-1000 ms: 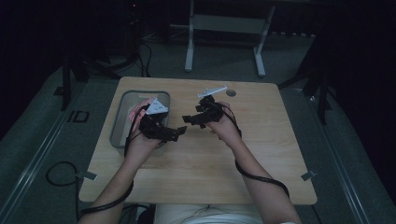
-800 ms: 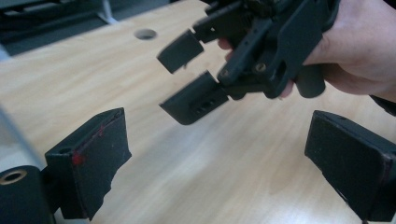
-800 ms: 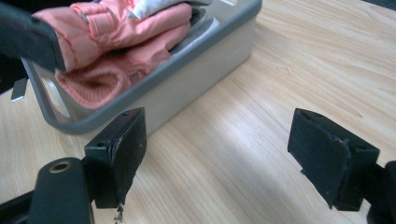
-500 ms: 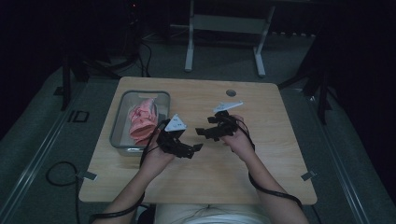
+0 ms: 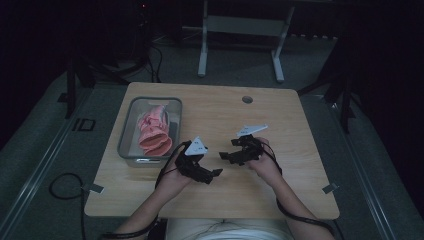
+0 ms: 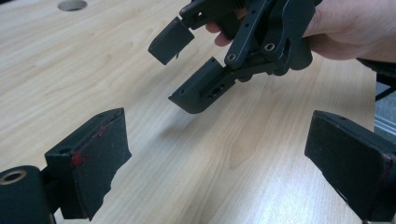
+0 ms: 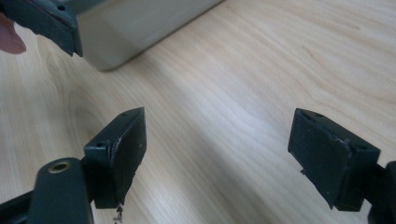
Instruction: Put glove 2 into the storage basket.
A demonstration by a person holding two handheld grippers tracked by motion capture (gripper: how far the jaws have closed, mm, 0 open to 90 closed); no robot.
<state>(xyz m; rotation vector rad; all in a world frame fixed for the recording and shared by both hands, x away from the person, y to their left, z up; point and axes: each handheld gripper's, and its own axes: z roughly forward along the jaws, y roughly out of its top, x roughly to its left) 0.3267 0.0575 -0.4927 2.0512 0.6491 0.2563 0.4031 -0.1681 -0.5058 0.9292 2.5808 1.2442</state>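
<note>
1. Your left gripper (image 5: pixel 216 172) hangs over bare table (image 5: pixel 280 115) with its jaws spread wide and nothing between them; in the left gripper view only wood grain lies in the gap.
2. Your right gripper (image 5: pixel 223 156) faces it from just beside, jaws also spread wide and empty; in the right gripper view bare wood lies between the two black pads (image 7: pixel 122 154).
3. The two claws point toward each other near the middle of the table, close but not touching. Seen from the left gripper view, the right gripper (image 6: pixel 187 65) sits ahead of and above your left jaws, held in your right hand (image 6: pixel 345 28).
4. The pink cloth (image 5: pixel 152 131) lies bunched inside the grey bin (image 5: pixel 126 131). From your left gripper, it is behind the claw's back end and off to the far side of your left hand (image 5: pixel 172 180), near but clearly apart.
5. From your right gripper, the bin lies beyond the jaw tips, past the left gripper; in the right gripper view its grey wall (image 7: pixel 135 28) stands ahead and to the left of the left-hand jaw.
6. Neither claw touches the cloth or the bin.
</note>
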